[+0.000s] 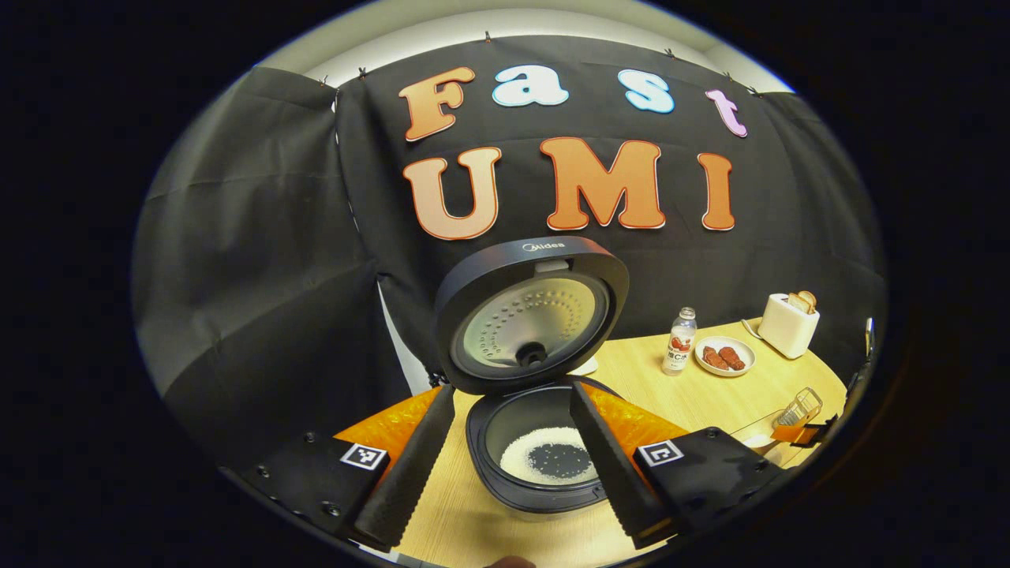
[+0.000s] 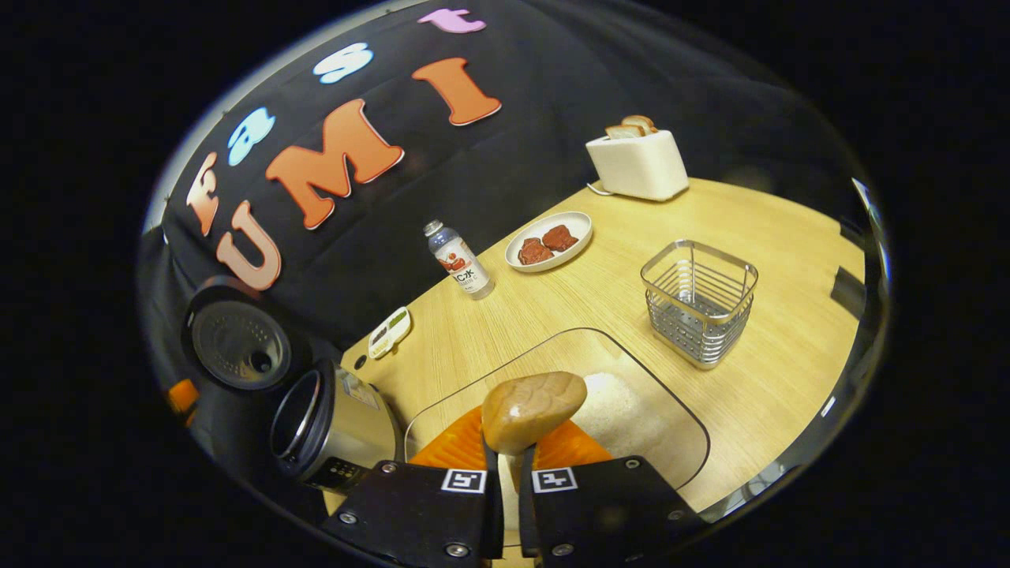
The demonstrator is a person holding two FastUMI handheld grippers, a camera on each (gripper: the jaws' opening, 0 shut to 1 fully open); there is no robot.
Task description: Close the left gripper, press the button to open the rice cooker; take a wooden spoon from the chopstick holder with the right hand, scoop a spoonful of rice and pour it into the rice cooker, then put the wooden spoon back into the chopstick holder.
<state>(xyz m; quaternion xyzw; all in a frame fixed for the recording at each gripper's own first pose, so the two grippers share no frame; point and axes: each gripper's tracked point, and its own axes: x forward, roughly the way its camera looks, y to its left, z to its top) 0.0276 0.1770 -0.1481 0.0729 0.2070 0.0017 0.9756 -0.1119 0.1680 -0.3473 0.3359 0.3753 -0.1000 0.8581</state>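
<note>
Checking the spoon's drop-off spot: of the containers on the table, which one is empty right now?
The wire chopstick holder: nothing stands in it. The rice cooker has rice in its pot, and the plate carries two reddish pieces.

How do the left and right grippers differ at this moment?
The left gripper is open, its fingers spread wide with nothing between them; the right gripper is shut on the wooden spoon. The left gripper faces the open rice cooker, which has some rice in its pot; the right gripper hangs over the clear tray of rice. Both have black fingers and square black-and-white markers.
</note>
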